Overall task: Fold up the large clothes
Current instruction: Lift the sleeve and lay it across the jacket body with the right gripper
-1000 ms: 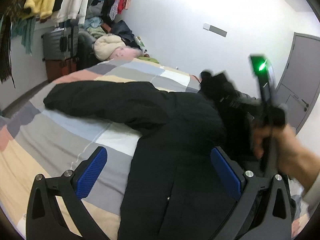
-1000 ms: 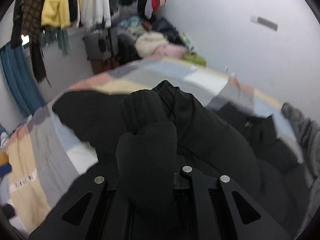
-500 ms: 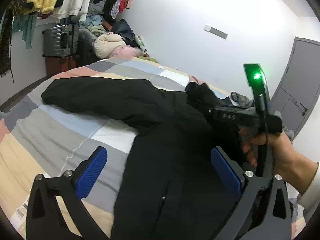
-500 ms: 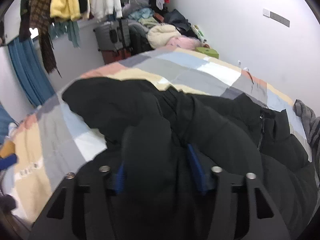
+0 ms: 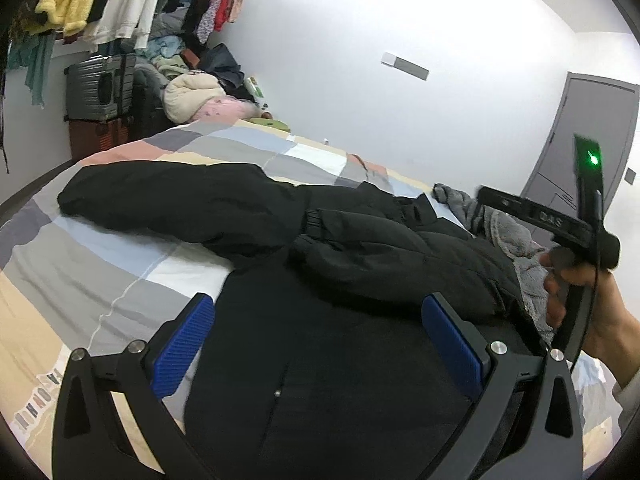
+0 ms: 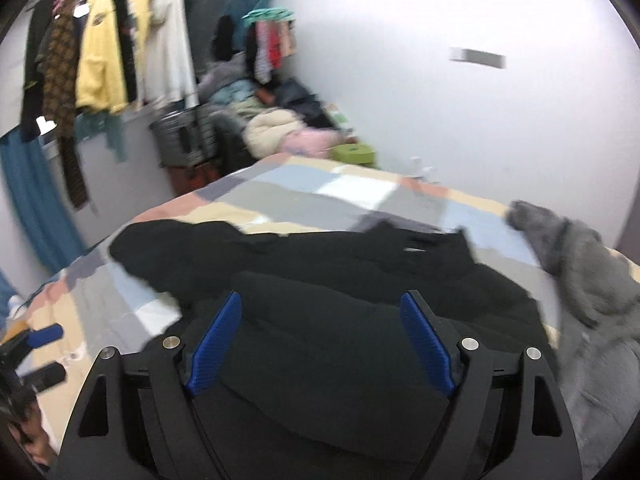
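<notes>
A large black padded jacket (image 5: 340, 360) lies front-up on the patchwork bedspread (image 5: 100, 280). One sleeve (image 5: 160, 200) stretches out to the left. The other sleeve (image 5: 380, 256) lies folded across the chest, with its cuff near the middle. My left gripper (image 5: 318, 340) hovers open over the jacket's lower front, and nothing is between its blue pads. My right gripper (image 6: 322, 340) is above the folded sleeve (image 6: 320, 312). Its jaws are opening and the pads stand clear of the cloth. A hand (image 5: 580, 304) holds that tool at the right.
A grey fleece garment (image 6: 592, 280) lies on the bed right of the jacket. Beyond the bed's far end are a suitcase (image 5: 100, 88), a heap of clothes (image 5: 196, 96) and hanging garments (image 6: 100, 60). A grey door (image 5: 592, 128) is at the right.
The right gripper was shut on the sleeve's cuff, then opened, let it go and drew back and up. The sleeve now rests across the jacket's chest. The left gripper shifted slightly.
</notes>
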The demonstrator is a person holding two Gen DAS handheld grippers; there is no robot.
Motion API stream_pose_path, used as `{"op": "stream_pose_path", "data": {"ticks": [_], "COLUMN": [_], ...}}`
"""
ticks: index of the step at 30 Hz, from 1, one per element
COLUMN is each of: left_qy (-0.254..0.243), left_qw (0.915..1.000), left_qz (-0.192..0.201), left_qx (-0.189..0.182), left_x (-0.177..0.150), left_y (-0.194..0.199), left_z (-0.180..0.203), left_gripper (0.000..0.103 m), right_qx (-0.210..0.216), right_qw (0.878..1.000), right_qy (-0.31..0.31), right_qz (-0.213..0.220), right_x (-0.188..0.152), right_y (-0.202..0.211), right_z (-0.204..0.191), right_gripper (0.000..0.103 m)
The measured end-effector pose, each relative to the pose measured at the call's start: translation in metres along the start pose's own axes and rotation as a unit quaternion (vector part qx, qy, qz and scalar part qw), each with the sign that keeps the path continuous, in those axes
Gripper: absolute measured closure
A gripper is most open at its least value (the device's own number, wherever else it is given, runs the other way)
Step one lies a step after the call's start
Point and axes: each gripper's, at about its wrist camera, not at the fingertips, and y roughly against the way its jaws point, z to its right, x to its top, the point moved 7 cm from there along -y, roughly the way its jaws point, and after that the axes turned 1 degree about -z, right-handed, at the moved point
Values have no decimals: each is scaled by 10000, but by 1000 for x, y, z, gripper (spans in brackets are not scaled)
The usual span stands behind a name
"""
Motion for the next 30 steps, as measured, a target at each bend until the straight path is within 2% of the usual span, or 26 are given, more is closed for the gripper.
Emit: {"op": "stream_pose_path", "data": {"ticks": [7, 11, 21, 23, 25, 26, 30], "left_qy": [-165, -223, -383, -437, -434, -416, -466], "left_qw": [9998, 9997, 9991, 9988, 9987, 9988, 9985], "left_qz": [60, -16, -195, -204, -221, -236, -233], "left_qx": [-54, -86, 41, 98, 120, 122, 183], "left_x": [-3, -10, -21, -22, -23, -23, -24], "left_y": [-1, -5, -19, -21, -21, -22, -23], "left_z": [29, 44, 71, 76, 78, 79, 83], "left_gripper": [0, 0, 0, 0, 0, 0, 0], "right_qx": [-335, -502, -1065, -1190, -1218, -1216, -1301], "right_qw": [9989, 9973, 9874, 9834, 9814, 9811, 9824], "right_qy": [-285, -532, -851, -877, -917, -938, -950], "right_qz": [146, 41, -803, -1051, -1169, -1178, -941], "right_x": [-35, -60, -149, -164, -172, -173, -169], "right_y": [28, 34, 13, 1, -7, -11, -11], "right_z": [56, 89, 168, 179, 184, 186, 193], "right_gripper": [22, 22, 27, 32, 44, 46, 69]}}
